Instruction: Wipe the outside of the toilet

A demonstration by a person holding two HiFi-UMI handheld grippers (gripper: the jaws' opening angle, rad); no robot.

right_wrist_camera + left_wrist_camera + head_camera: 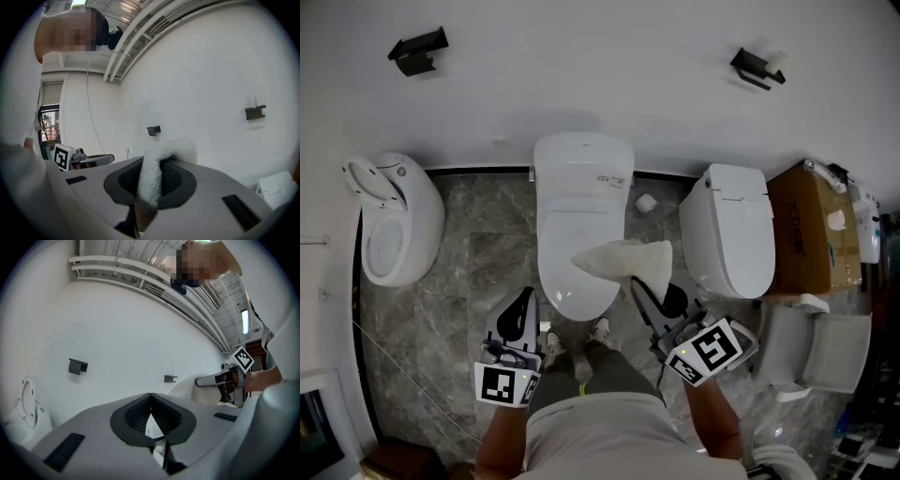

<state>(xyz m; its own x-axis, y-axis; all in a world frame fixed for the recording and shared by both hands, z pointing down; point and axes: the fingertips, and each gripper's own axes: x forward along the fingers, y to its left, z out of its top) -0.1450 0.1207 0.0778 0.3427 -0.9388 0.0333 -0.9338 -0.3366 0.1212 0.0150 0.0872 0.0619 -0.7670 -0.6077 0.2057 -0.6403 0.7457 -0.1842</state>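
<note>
The right gripper's (pixel 636 281) jaws are clamped on a fold of a white cloth (pixel 623 258). In the right gripper view the towelling bulges up between the pads, so only a narrow pinch holds it. The left gripper's (pixel 525 298) jaws are pressed together at the tips with nothing between them. The middle toilet (pixel 581 216), lid down, stands against the wall right in front of the person, whose shoes are at its base. The cloth hangs over the front right part of the lid; whether it touches the lid I cannot tell. An open-lidded toilet (pixel 394 225) stands well apart to the left, and a closed one (pixel 729 230) is near on the right, leaving a tight gap. That gap looks like the biggest risk: reaching down the right flank could knock the right gripper against the neighbouring toilet. Next, dragging the cloth hard over the porcelain could pull the fold out of the jaws, since most of it hangs free. The idle left gripper, just beside the bowl's front left, could bump the bowl if the person leans in. Smallest, a paper roll (pixel 647 202) on the floor in that gap could be nudged away by a low wipe.
</note>
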